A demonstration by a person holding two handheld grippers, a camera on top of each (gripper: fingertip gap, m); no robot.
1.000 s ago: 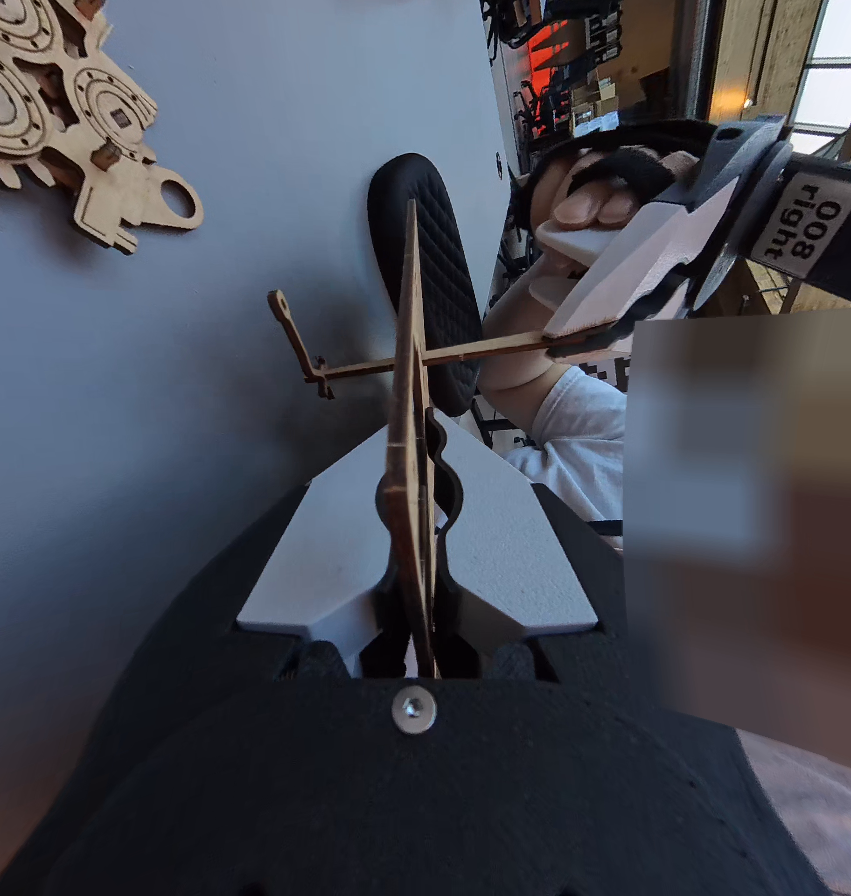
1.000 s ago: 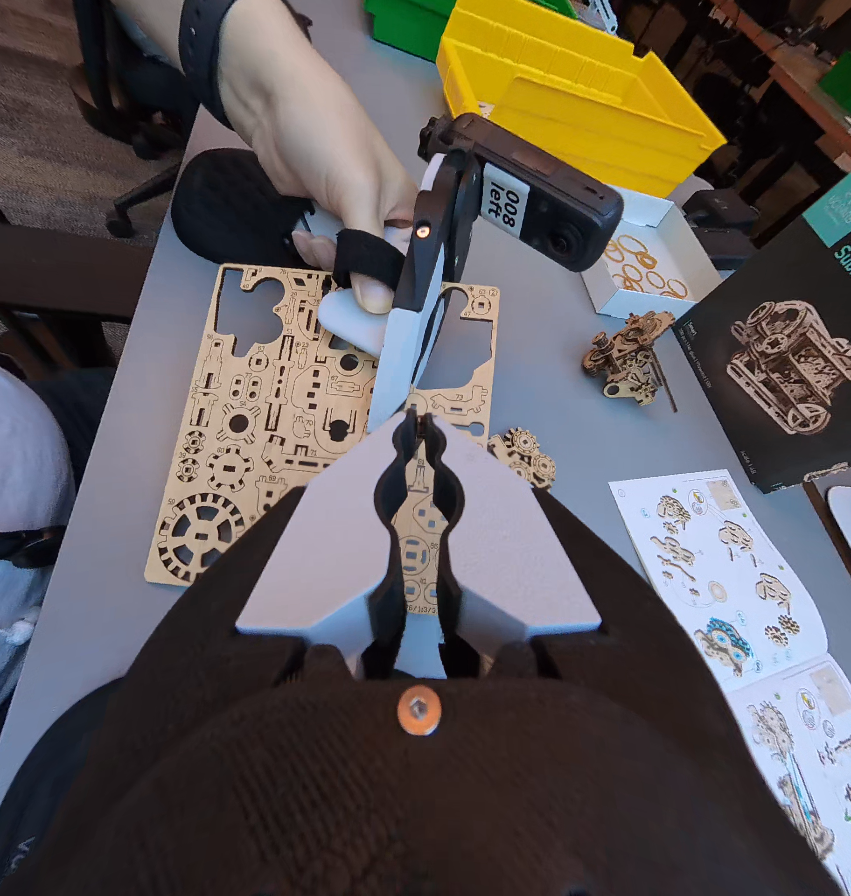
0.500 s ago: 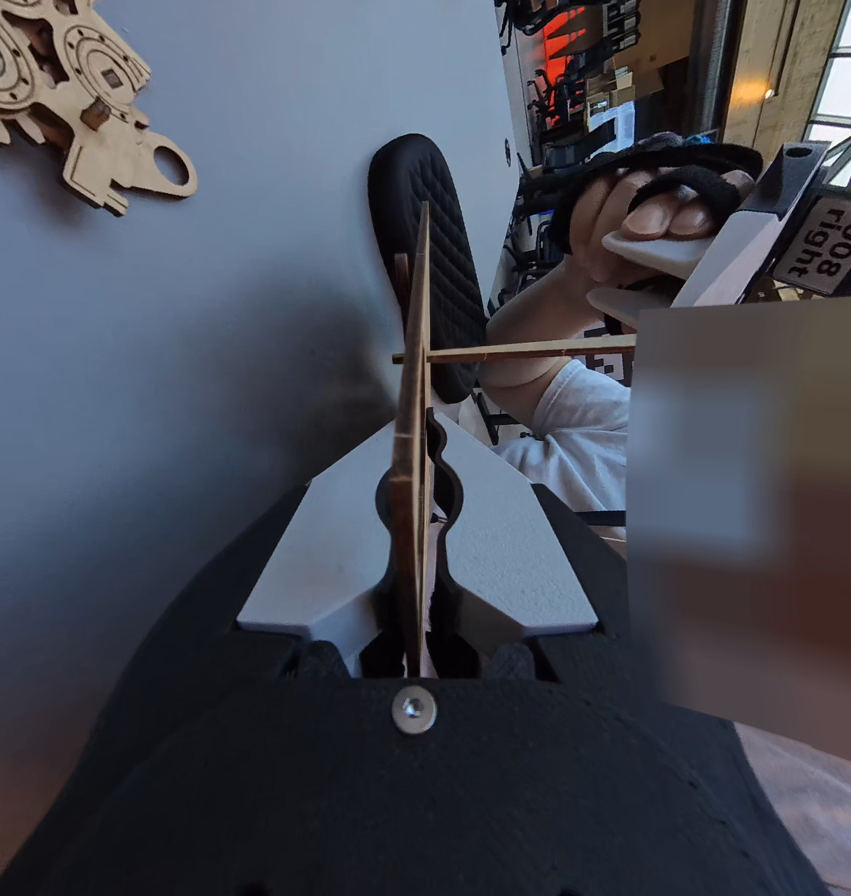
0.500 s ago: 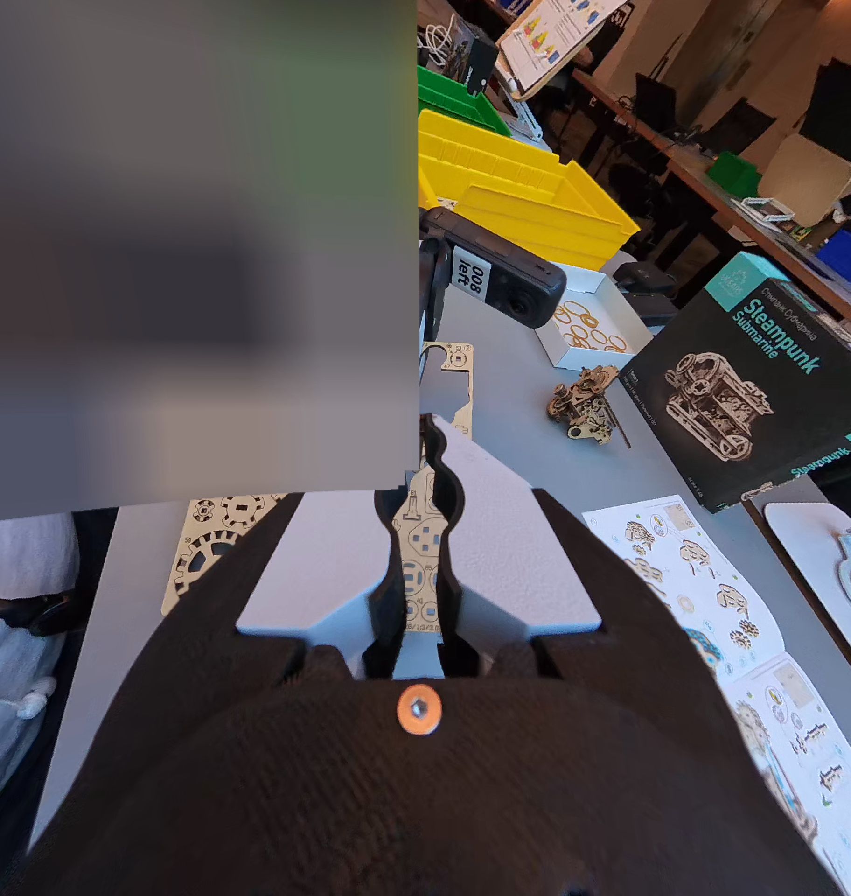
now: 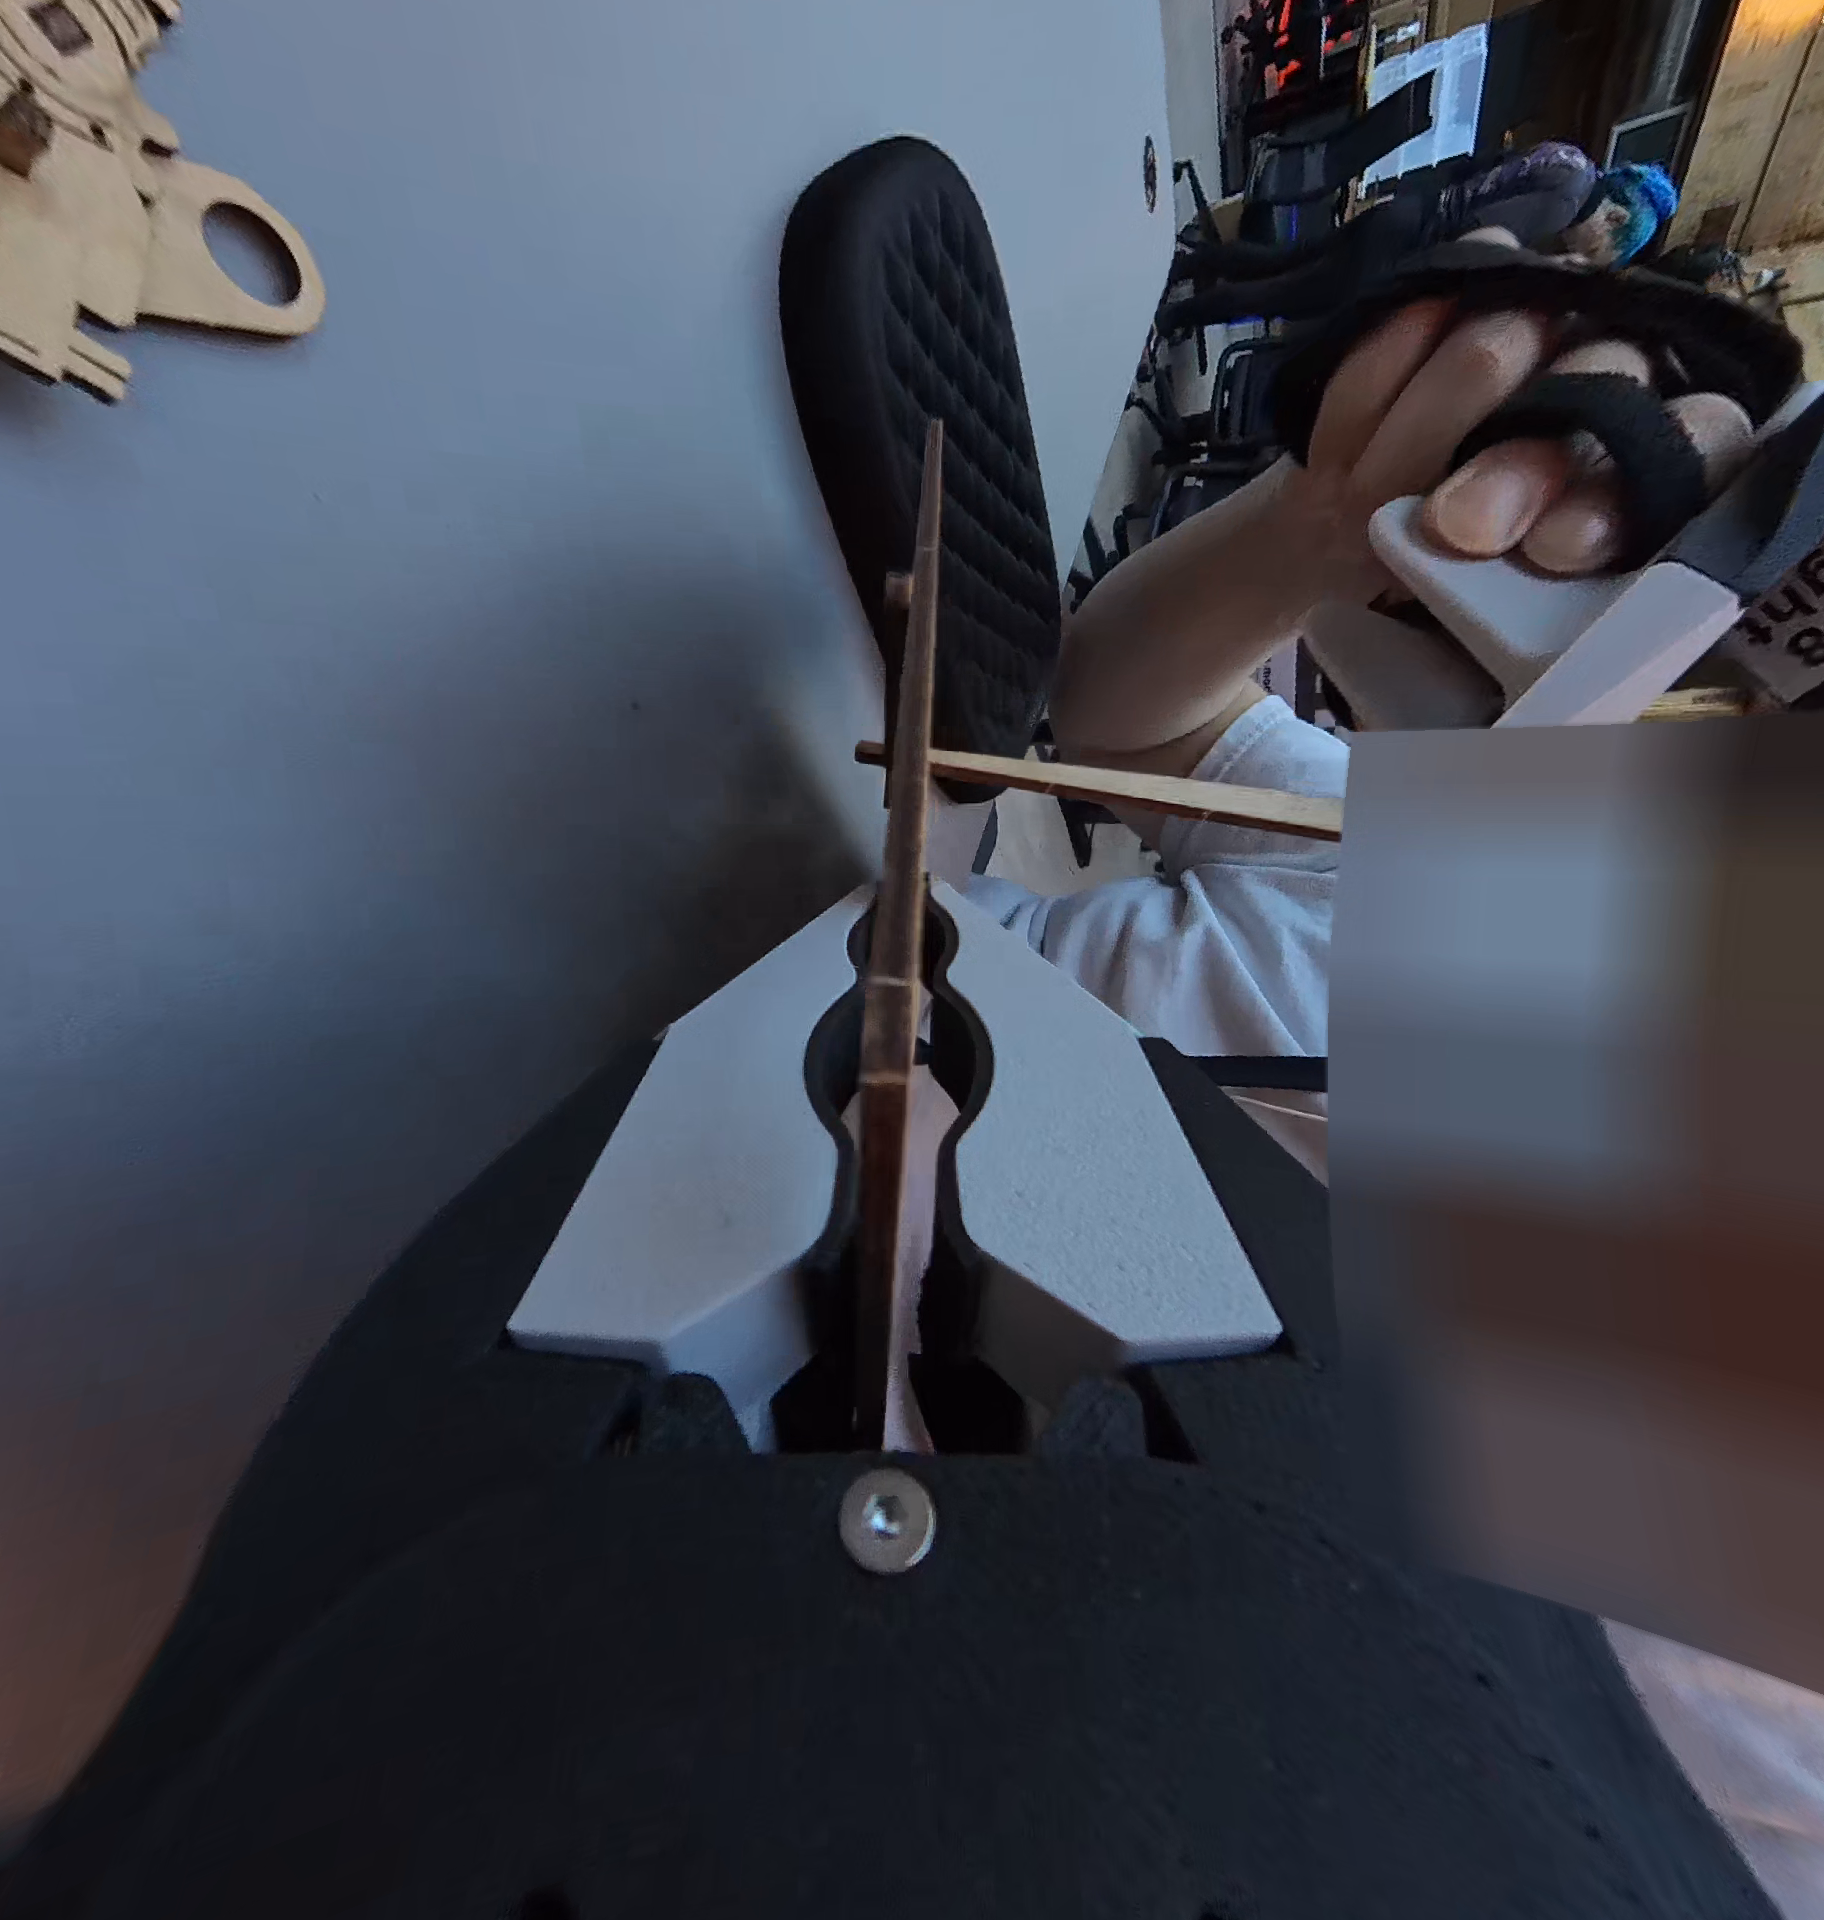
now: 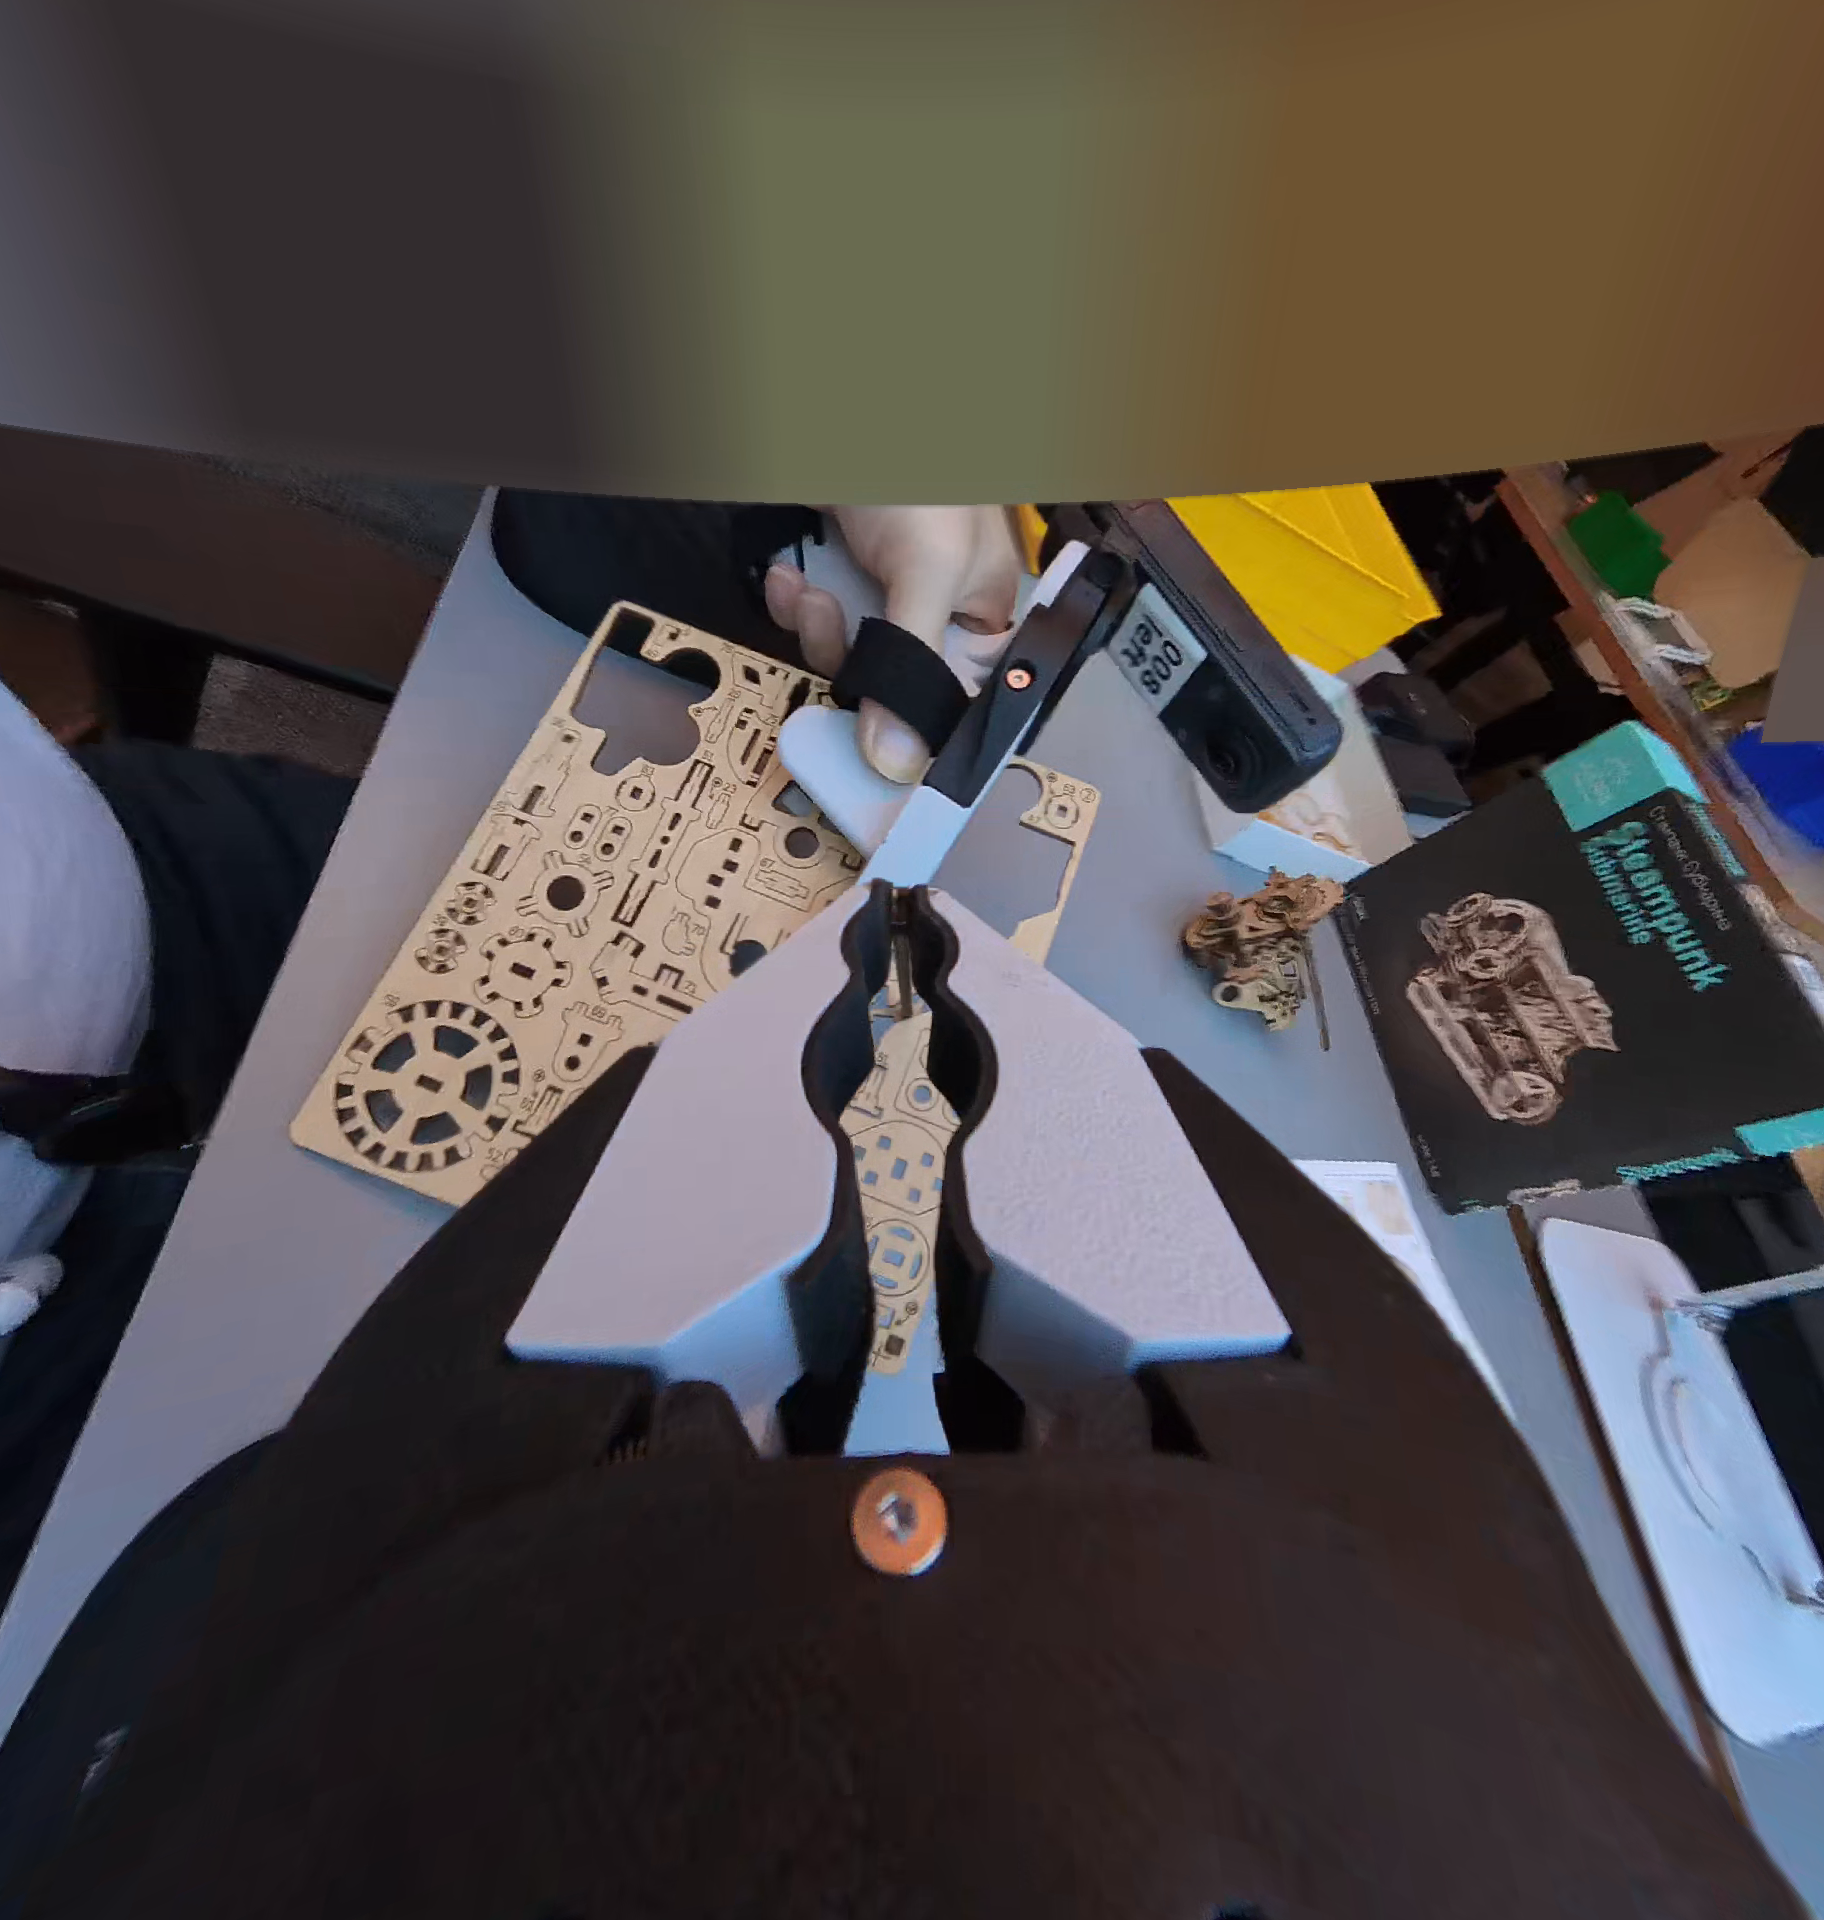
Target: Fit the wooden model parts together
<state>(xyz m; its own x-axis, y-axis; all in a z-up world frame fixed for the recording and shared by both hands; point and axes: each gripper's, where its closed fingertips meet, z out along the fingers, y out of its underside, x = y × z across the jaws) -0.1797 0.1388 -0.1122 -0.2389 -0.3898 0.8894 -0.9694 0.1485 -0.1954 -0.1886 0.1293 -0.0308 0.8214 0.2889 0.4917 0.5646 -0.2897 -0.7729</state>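
Note:
My left gripper (image 5: 897, 914) is shut on a flat wooden part (image 5: 913, 665), seen edge-on and standing upright above the grey table (image 5: 420, 727). A thin wooden rod (image 5: 1116, 792) passes through that part from the right, with a short stub out on the left side. My right gripper (image 6: 897, 904) is shut on the rod's other end (image 6: 901, 961), tip to tip with the left gripper (image 6: 929, 831). The right gripper also shows in the left wrist view (image 5: 1573, 644), held by a hand.
A wooden parts sheet (image 6: 575, 935) lies on the table under both grippers. A small wooden assembly (image 6: 1261, 956), a black box (image 6: 1573, 987), yellow bins (image 6: 1303, 571) and a white tray (image 6: 1666, 1455) are to the right. A black padded rest (image 5: 918, 468) and another wooden assembly (image 5: 108, 229) also lie on the table. The small wooden assembly (image 6: 1261, 956) is about 25 centimetres from my left fingertips.
The rod's hooked end stuck far out to the left of the flat part; now only a short stub shows there. The right gripper has drawn back up and to the right.

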